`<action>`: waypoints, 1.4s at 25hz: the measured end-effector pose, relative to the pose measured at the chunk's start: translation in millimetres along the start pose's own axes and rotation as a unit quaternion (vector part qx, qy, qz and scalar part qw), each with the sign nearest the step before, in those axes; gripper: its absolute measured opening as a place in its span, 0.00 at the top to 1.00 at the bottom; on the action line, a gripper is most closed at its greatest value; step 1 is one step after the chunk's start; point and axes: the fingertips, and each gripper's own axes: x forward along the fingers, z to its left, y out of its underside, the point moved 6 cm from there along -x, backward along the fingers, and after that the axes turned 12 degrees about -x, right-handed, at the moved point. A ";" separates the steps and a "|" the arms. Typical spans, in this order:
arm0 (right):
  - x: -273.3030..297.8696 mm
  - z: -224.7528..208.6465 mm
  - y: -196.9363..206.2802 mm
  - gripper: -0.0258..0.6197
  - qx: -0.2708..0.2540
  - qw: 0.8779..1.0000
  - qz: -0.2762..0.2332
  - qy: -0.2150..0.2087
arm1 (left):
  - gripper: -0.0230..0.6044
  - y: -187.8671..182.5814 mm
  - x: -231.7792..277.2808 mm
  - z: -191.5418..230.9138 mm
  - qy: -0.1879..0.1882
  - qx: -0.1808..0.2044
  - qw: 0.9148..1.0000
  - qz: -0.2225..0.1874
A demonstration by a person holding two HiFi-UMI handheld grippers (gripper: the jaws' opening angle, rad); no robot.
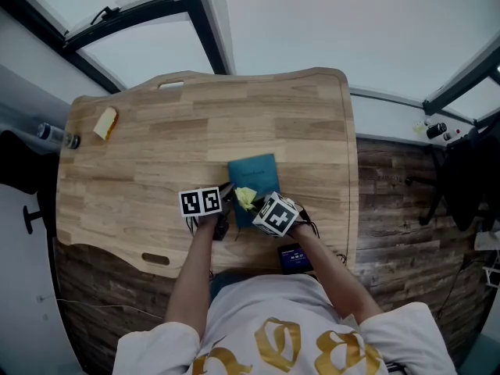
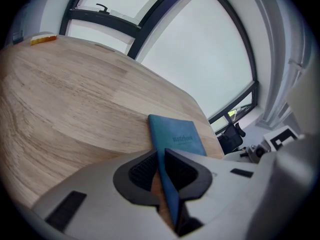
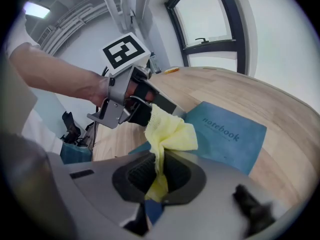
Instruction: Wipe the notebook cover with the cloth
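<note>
Head view, and the blue notebook [image 1: 255, 175] lies on the wooden table [image 1: 156, 147], close to the person's side, cover up and both grippers crowded at its near end. The left gripper [image 2: 160, 156] is doing the anchoring: its jaws are drawn in narrow and pinch the near edge of the book, the thin blue edge running straight between the pads. In the right gripper view, the right gripper [image 3: 161, 159] has its jaws closed on a bunched yellow cloth [image 3: 170, 131]. A puff of the fabric stands out beyond the tips and a tail is tucked back between them. The cloth sits over the near left corner of the cover, just beside the left gripper's fingers. Whether it actually presses on the cover, no view settles.

This reads as the wiping step itself, at or near its start. One tool pins the book, the other brings the cloth to the surface, and most of the cover, printed title included, lies bare beyond the cloth.

The next move calls for the cloth to be pressed flat and swept away from the person, across the title towards the far edge. The left clamp has to hold firm so the book does not slide on the smooth wood. The start is a tight spot, because the wad begins right against the other gripper.
</note>
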 end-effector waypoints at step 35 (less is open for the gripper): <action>-31.8 -1.4 36.7 0.90 0.035 0.999 0.010 -0.005 | 0.87 0.9 0.1 -0.3 0.001 -0.010 1.000 -0.003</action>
